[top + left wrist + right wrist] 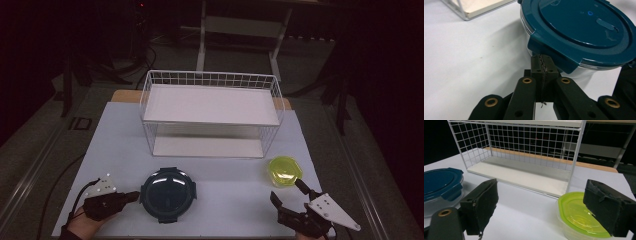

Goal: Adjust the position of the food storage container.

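A round container with a dark teal clip lid (167,193) stands on the white table near the front, left of centre. My left gripper (134,196) lies just left of it, jaws shut with nothing between them; in the left gripper view its closed tips (541,65) sit right under a lid clip (549,51). A small clear container with a yellow-green lid (284,171) rests to the right. My right gripper (288,192) stands open just in front of it; one pad (607,210) overlaps the yellow-green lid (577,213) in the right gripper view.
A white wire rack with two shelves (212,116) stands across the middle of the table, its lower shelf (516,176) facing me. The table's front edge runs just below both hands. Dark floor and stands surround the table.
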Tool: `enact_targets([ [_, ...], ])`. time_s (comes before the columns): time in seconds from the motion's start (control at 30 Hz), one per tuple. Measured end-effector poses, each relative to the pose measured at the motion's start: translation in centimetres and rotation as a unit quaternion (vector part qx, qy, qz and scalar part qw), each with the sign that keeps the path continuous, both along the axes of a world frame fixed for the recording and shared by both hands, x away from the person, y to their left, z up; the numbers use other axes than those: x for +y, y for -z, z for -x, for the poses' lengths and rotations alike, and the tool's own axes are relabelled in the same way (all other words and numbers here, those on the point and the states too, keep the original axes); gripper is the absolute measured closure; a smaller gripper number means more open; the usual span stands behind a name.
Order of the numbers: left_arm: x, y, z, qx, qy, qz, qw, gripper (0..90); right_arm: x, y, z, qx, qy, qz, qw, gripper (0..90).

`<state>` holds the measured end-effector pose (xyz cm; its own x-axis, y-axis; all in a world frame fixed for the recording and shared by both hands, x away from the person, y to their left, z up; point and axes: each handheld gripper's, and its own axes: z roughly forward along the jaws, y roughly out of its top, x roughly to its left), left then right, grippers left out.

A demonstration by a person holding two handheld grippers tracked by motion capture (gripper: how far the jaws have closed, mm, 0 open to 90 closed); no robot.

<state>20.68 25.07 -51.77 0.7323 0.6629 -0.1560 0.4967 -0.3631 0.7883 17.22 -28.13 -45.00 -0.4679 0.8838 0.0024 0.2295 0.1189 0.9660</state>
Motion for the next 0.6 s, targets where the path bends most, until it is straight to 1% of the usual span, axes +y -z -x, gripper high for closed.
enact_targets([
  [0.07,-0.4,0.0,-0.1,0.0,0.004,-0.002,1.0,88.7,0.0,0.0,0.0,0.001,0.001,0.001,1.0,12.2],
  [0.2,-0.9,0.0,-0.4,0.005,0.007,0.002,1.0,88.7,0.0,0.0,0.0,0.0,0.0,0.002,1.0,12.2],
  [0.33,-1.5,-0.1,-0.8,0.003,0.01,0.0,0.9999,88.7,0.0,0.0,0.0,0.001,0.0,0.001,1.0,12.2],
  [0.43,-1.7,-0.1,-0.9,0.005,0.013,0.002,0.9999,88.7,0.0,0.0,0.0,0.002,0.0,0.0,1.0,12.2],
  [0.47,-2.1,-0.2,-1.0,0.005,0.016,0.002,0.9999,88.7,0.0,0.0,0.0,0.002,-0.001,0.0,1.0,12.2],
  [0.6,-2.7,-0.2,-1.3,0.005,0.021,-0.001,0.9998,88.7,0.0,0.1,-0.1,0.004,-0.003,0.0,1.0,12.2],
])
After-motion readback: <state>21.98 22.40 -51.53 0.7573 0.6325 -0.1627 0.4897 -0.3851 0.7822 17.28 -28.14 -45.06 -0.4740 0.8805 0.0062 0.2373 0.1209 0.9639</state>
